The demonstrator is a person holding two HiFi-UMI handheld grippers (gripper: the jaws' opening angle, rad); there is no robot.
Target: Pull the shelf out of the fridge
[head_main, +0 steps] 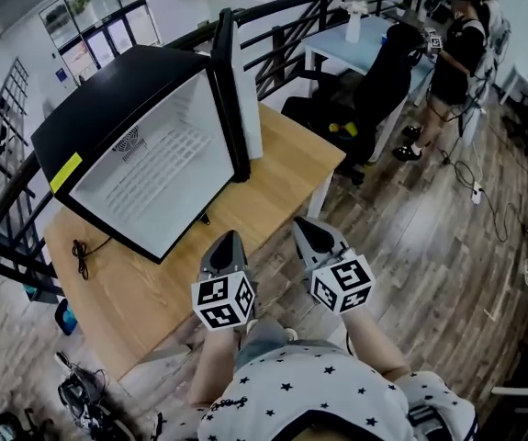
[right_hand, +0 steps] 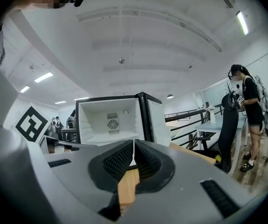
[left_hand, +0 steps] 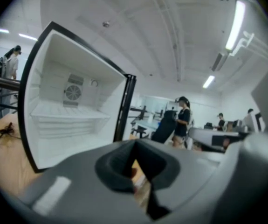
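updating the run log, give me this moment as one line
fridge door: open | shelf: inside | left gripper: shut, empty | right gripper: shut, empty

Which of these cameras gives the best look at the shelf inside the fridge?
The left gripper view: it looks straight into the open fridge, where the shelf spans the inside, large and unblocked. The head view looks down steeply, so the shelf shows only as faint lines. The right gripper view shows it small and distant.
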